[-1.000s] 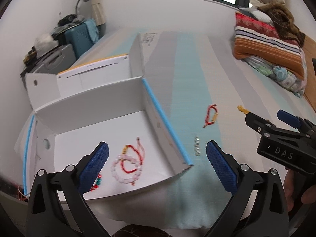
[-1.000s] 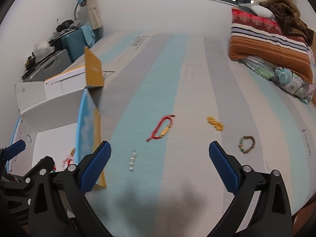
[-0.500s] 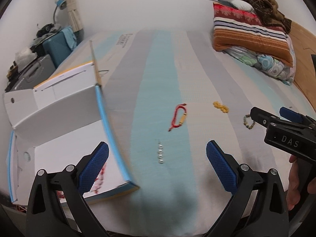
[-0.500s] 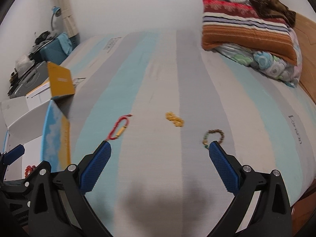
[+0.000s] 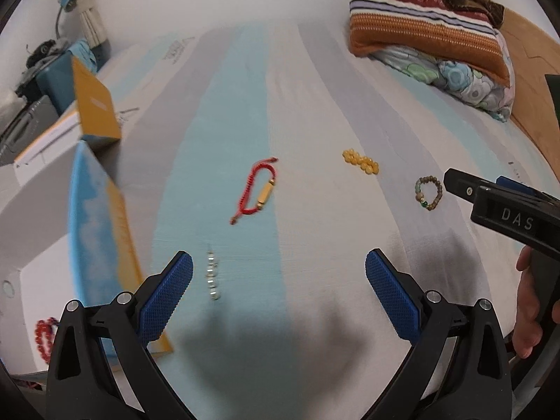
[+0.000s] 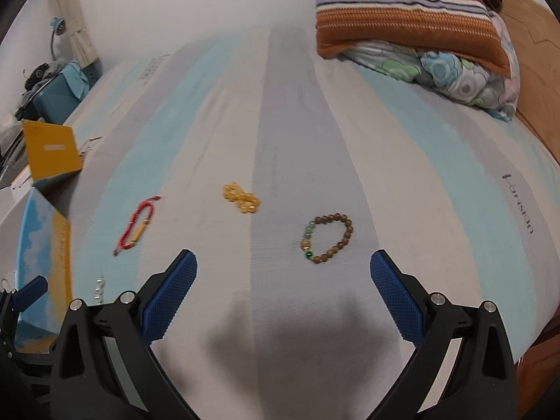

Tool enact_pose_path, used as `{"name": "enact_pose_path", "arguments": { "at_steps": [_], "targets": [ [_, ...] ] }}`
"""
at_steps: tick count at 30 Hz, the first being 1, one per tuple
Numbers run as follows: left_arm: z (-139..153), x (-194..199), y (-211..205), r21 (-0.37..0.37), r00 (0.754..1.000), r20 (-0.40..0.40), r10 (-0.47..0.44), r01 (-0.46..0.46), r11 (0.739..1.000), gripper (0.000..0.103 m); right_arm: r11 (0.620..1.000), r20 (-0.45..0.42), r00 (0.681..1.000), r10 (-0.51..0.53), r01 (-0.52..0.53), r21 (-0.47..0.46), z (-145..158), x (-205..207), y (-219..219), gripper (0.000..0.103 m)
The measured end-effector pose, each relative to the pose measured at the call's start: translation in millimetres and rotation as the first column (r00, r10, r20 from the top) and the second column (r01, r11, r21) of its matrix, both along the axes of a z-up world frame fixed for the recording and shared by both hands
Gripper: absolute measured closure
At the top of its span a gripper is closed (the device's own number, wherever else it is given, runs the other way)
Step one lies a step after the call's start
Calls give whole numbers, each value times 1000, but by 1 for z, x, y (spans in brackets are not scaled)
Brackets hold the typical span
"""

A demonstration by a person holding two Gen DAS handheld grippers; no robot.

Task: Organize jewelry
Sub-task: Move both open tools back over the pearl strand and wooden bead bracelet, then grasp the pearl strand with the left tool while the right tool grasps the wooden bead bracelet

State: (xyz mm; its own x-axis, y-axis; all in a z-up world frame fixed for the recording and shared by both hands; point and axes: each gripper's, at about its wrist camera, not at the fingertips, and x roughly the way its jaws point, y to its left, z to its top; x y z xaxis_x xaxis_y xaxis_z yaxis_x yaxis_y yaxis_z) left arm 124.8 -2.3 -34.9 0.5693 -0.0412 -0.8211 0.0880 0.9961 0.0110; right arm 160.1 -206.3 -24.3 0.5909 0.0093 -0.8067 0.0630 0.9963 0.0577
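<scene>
Several pieces lie on the striped bed sheet (image 5: 315,87): a red cord bracelet (image 5: 257,190) (image 6: 136,227), a yellow bead cluster (image 5: 361,161) (image 6: 241,198), a brown and green bead bracelet (image 5: 427,192) (image 6: 327,238) and a short silver chain (image 5: 212,277) (image 6: 99,288). My left gripper (image 5: 280,297) hangs open above the sheet, right of the silver chain. My right gripper (image 6: 283,297) is open too, just short of the brown bracelet. The white box (image 5: 42,262) at the left holds a red bead bracelet (image 5: 43,336).
The box's blue and yellow flap (image 5: 101,238) stands between the box floor and the loose jewelry. A striped pillow (image 5: 420,24) on a floral quilt (image 6: 455,73) lies at the far right. A hand (image 5: 532,315) holds the right gripper's handle. Luggage (image 6: 52,98) sits beyond the bed's left side.
Both grippers have swung right, away from the box and over the loose jewelry. The brown bracelet has come to lie between the right gripper's fingers in its view.
</scene>
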Motion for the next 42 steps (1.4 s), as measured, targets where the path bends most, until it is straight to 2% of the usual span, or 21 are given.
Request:
{"name": "enact_pose_path", "arguments": {
  "at_steps": [10,21,28,31,42],
  "targets": [
    [-56,39,20,-45,992,-73,105,-108,993,6,1000,-70,998,-6,6,-9,-50,39,-18,8],
    [-90,51,38,-54,984,-121,128,-135,989,6,1000,-118,993,-6,5,-3,-88,69,-29,9],
    [-97,49,36,-32,988,-104,118,-122,992,8,1000,-163,986,-26,25,-6,-106,77,-41,31],
    [-97,46,36,-32,988,-107,113,-117,993,13,999,-156,987,-38,35,-22,-107,75,-42,42],
    [-91,36,34,-22,988,-121,95,-99,995,54,997,-151,985,-83,82,-13,-107,66,-53,78]
  ]
}}
